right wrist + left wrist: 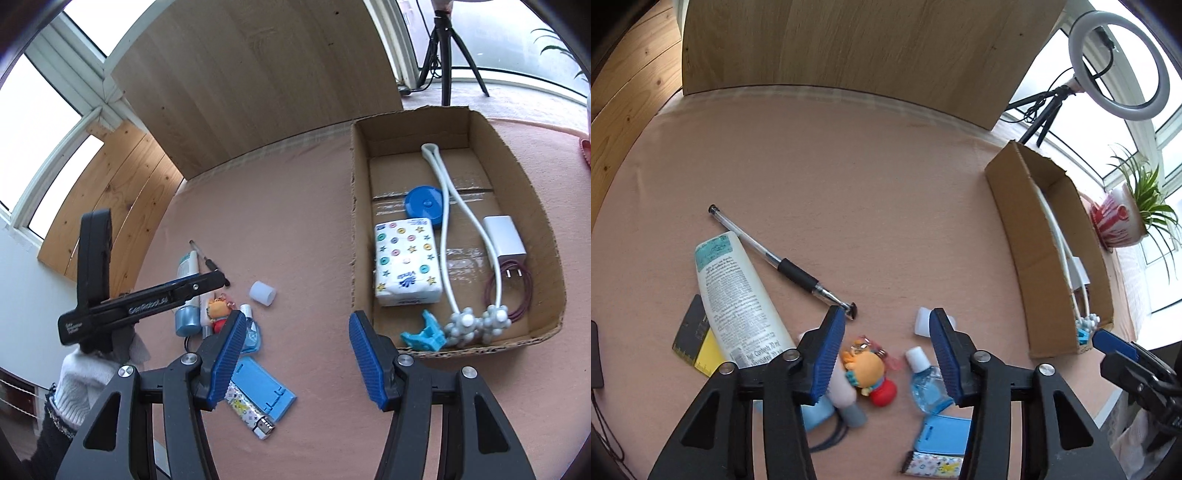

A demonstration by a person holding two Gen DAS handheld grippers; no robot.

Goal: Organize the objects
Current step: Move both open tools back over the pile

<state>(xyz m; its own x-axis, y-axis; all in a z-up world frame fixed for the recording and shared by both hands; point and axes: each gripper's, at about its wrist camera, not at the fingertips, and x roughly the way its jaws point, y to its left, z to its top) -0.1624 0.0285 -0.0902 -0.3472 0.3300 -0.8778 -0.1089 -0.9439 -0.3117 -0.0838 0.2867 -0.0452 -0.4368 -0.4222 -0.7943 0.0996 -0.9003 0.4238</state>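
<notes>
- The left claw (888,350) hangs over a cluster of small things on the pink tabletop (849,206), its blue pads spread wide with nothing between them.
- Under that gap lies an orange-headed toy keychain (870,373); just to its right is a small clear-blue bottle (925,384) with a white cap.
- A white cylindrical cap (923,322) stands just beyond the bottle, near the left claw's right pad.
- A white tube (738,299) with printed text lies to the left, partly over a black-and-yellow card (696,341); a clear pen (775,258) with a black grip lies beside the tube.
- A light-blue flat holder (264,387) and a patterned lighter (251,415) lie nearest the cameras, touching one another.
- The right claw (295,354) is likewise spread and empty, hovering over bare tabletop between the cluster and the cardboard box (356,221).
- A white-gloved hand (92,369) holds the left tool in the right wrist view.
- Inside the box: a tissue pack (406,262) with coloured stars, a blue round tape measure (424,205) behind it, a white charger (504,238) with a purple cable (524,295), a white cord (454,221) ending in grey beaded clumps, and a blue clip (424,334) at the near wall.
- Beyond the box stand a ring light (1117,62) on a tripod and a potted plant (1126,218).
</notes>
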